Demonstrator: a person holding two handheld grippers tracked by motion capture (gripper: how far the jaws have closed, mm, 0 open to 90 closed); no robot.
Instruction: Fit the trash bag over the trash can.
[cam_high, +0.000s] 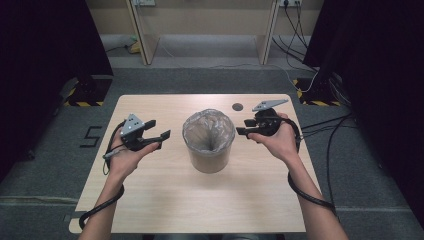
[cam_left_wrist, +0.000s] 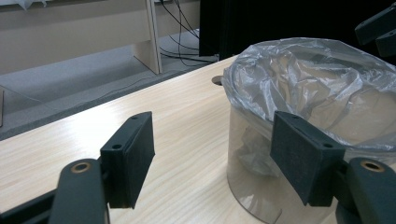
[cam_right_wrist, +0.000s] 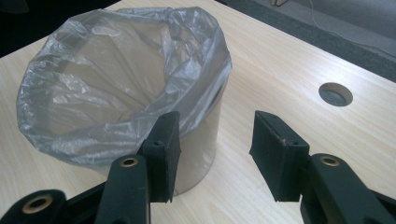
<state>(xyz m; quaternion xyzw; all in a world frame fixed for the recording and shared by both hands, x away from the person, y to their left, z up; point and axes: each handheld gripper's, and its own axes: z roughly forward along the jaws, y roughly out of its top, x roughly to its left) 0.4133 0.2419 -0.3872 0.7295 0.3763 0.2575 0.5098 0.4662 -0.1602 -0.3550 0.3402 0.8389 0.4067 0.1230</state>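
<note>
Flanking the lined bin (cam_high: 208, 141), left gripper (cam_high: 156, 131) and right gripper (cam_high: 243, 127), fingers parted.

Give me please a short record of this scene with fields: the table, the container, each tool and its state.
table: light wood table, with a round cable hole near its far edge
container: clear round bin at the middle, upright, lined with a thin plastic bag folded over its rim
left tool: open, holds nothing, left of the bin, apart from it
right tool: open, holds nothing, right of the bin
</note>
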